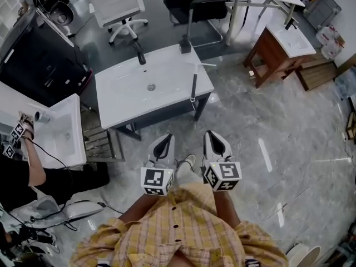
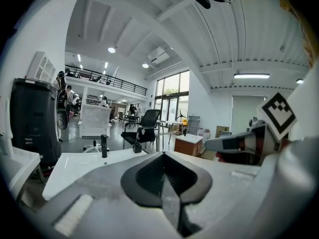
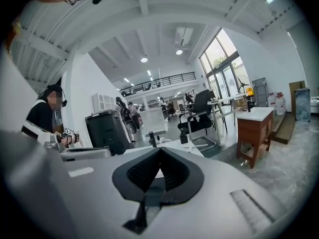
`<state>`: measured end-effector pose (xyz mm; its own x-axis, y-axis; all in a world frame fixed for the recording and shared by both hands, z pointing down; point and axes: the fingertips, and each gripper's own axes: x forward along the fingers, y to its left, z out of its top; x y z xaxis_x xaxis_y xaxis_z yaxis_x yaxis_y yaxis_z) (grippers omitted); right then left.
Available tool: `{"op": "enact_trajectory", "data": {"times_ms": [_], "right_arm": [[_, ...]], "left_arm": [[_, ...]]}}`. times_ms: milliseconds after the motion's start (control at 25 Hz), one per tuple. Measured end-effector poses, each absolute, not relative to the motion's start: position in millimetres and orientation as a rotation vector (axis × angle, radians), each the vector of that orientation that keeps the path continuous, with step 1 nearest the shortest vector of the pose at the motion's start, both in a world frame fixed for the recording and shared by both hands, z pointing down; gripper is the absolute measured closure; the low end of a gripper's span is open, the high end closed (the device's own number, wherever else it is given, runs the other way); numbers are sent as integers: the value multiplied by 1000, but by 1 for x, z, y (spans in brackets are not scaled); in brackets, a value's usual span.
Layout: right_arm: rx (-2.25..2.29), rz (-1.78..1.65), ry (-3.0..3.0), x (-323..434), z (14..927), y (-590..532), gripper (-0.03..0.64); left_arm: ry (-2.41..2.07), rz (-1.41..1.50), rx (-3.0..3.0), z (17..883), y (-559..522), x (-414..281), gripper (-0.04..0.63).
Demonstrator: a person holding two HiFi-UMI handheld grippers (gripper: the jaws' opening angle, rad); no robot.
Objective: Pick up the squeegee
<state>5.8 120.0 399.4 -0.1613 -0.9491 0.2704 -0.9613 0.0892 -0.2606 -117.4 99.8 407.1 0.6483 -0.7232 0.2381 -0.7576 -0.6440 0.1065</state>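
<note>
**Polished grey marble floor, showroom: approach to squeegee**

Nearest: left gripper (image 1: 164, 142) and right gripper (image 1: 214, 139), grey moulded shells with ribbed black pads, jaws of both together, nothing between.
Beyond: glossy white basin top (image 1: 119, 102). The squeegee (image 1: 194, 87), with a slim grey handle, lies along its right edge, well apart from both grippers.
Advice: spread the right jaws early, clamp mid-handle, and lift squarely.

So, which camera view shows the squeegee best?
The head view: the squeegee lies whole, seen from above, at the right edge of the white basin top. The right gripper view shows only a small pale part; in the left gripper view I cannot find it.
</note>
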Motion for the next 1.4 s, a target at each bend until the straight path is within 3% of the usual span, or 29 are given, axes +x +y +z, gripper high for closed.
{"op": "enact_trajectory", "data": {"times_ms": [600, 1400], "right_arm": [[1986, 650, -2305, 77, 421, 10, 618], [1906, 769, -2214, 80, 464, -81, 618]], "left_arm": [[-1266, 317, 2673, 422, -9, -49, 594], [-1179, 386, 2630, 460, -99, -27, 594]]}}
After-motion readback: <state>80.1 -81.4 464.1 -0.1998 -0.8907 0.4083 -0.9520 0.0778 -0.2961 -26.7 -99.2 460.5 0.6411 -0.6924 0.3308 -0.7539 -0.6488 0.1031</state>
